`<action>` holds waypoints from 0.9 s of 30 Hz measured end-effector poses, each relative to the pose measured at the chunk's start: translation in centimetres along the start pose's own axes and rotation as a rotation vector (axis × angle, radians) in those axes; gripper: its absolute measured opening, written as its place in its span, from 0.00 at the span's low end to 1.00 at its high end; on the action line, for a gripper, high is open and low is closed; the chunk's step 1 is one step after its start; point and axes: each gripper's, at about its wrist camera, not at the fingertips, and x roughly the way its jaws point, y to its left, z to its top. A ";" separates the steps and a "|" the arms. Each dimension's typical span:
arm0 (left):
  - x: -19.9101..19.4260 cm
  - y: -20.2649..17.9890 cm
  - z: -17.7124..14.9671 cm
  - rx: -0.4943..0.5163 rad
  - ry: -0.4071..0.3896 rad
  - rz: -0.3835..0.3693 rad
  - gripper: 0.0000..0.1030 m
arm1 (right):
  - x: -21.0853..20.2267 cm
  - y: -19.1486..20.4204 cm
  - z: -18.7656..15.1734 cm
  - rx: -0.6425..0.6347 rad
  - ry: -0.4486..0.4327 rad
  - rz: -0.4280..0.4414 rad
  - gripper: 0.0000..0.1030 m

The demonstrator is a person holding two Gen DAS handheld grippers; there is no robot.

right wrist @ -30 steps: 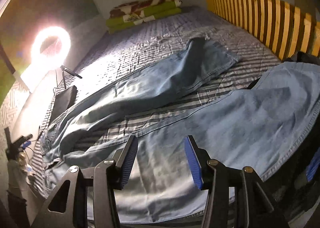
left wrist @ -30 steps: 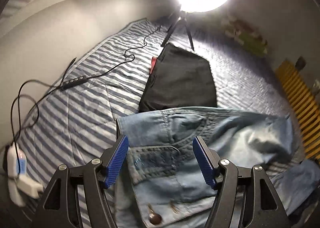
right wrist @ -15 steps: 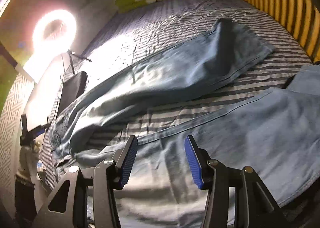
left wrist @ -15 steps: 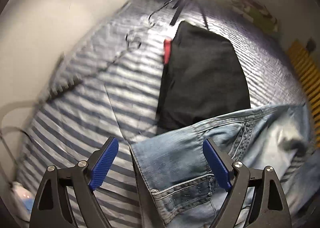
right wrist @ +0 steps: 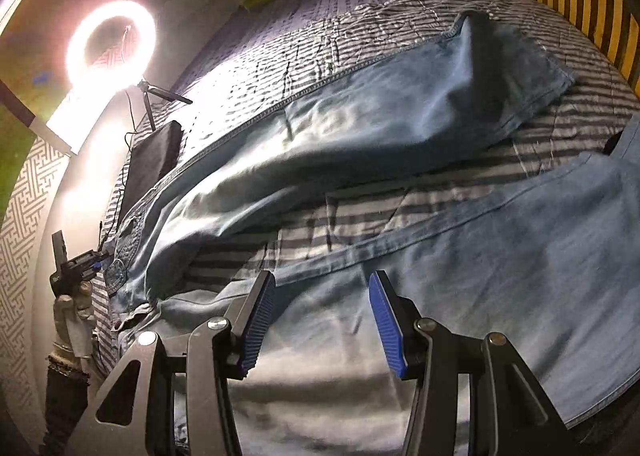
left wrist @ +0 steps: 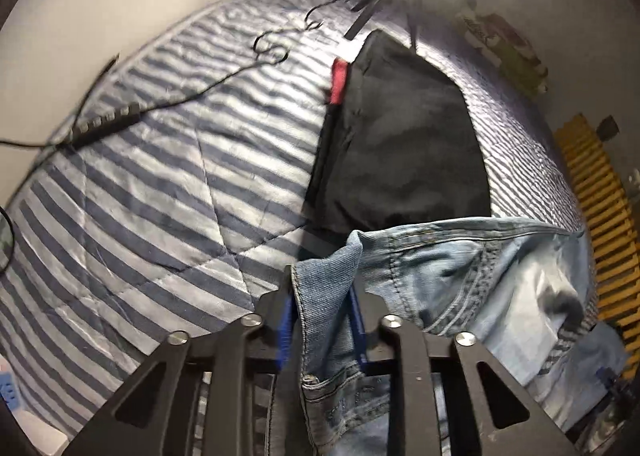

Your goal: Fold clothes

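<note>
The left hand-held gripper [left wrist: 322, 320], its jaws having just closed, pinches the jeans [left wrist: 440, 276] at the waistband corner; the right hand-held gripper [right wrist: 322, 320] hovers spread above a denim leg.

Jeans [left wrist: 460, 280] faded stitched denim; bedspread [left wrist: 160, 183] striped quilted cloth (slight sheen); gripper pads [right wrist: 384, 320] ribbed blue plastic

Left tool [left wrist: 322, 330] is angled steeply down and its jaws have just been closing, blue pads pinching a fold of denim now. Right tool [right wrist: 322, 326] tilts down too, jaws partly apart, nothing gripped. A gloved hand [right wrist: 74, 310] carries the left one.
</note>
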 end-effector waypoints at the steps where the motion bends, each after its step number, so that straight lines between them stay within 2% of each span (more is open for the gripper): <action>1: -0.4 -0.2 0.0 0.008 -0.009 0.011 0.23 | -0.1 -0.3 -0.2 0.004 -0.001 -0.006 0.44; 2: -0.6 -0.5 0.0 0.019 -0.014 0.029 0.26 | -0.2 -0.8 -0.3 0.012 -0.001 -0.012 0.44; 4: -1.1 -0.8 -0.1 0.036 -0.027 0.094 0.40 | -0.9 -1.9 -0.4 0.030 -0.005 -0.023 0.44; 5: -1.4 -0.7 -0.2 0.042 -0.027 0.117 0.56 | -1.7 -2.7 -0.5 0.039 -0.020 -0.036 0.44; 6: -2.0 -0.8 -0.4 0.058 -0.029 0.118 0.60 | -2.2 -3.3 -0.6 0.043 -0.033 -0.047 0.44; 9: -4.8 -1.2 -1.6 0.121 -0.088 0.170 0.60 | -5.8 -7.3 -1.4 0.096 -0.104 -0.117 0.44; 13: -10.0 -2.7 -5.7 0.203 -0.149 0.123 0.60 | -10.5 -12.8 -3.1 0.198 -0.181 -0.199 0.44; 17: -14.7 -5.4 -13.5 0.372 -0.174 0.118 0.62 | -14.5 -17.2 -5.2 0.269 -0.271 -0.327 0.44; 20: -16.7 -7.3 -19.6 0.481 -0.167 0.126 0.64 | -16.2 -20.2 -6.6 0.345 -0.290 -0.304 0.44; 23: -17.2 -9.2 -24.1 0.576 -0.139 0.135 0.64 | -16.6 -21.9 -7.5 0.405 -0.292 -0.265 0.44; 27: -16.5 -13.4 -25.9 0.706 -0.150 0.145 0.64 | -15.1 -20.4 -7.0 0.385 -0.276 -0.174 0.44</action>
